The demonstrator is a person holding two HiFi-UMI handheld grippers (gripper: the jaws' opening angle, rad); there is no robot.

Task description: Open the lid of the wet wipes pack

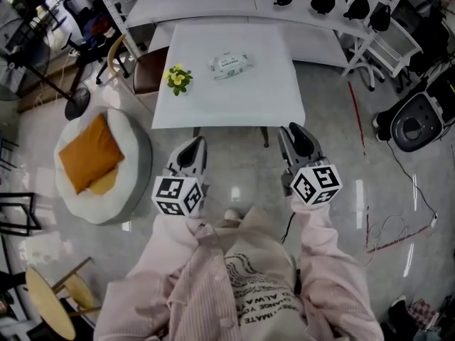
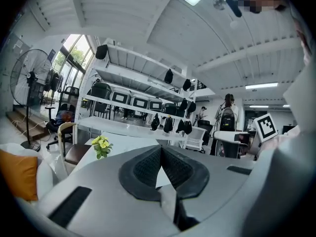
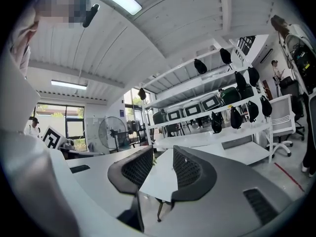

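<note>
Plainly, the wet wipes pack (image 1: 231,65) lies flat on the white tabletop (image 1: 234,105), about midway between its left and right edges and somewhat nearer the far edge than the near one, its lid not lifted as far as the head view shows. A small pot of yellow flowers (image 1: 178,79) stands close to the tabletop's left edge, apart from the pack. Both grippers hang over the floor (image 1: 234,169), just short of the tabletop's near edge, so the pack is well ahead of them and touches neither. The left gripper (image 1: 193,148) points toward the near left part of the tabletop; in the left gripper view its fingers (image 2: 145,167) meet at the tips and nothing is caught between them. The right gripper (image 1: 297,135) sits off the near right corner; in the right gripper view its fingers (image 3: 190,169) stand wide apart, with only the pale tabletop showing through the gap and nothing held.
</note>
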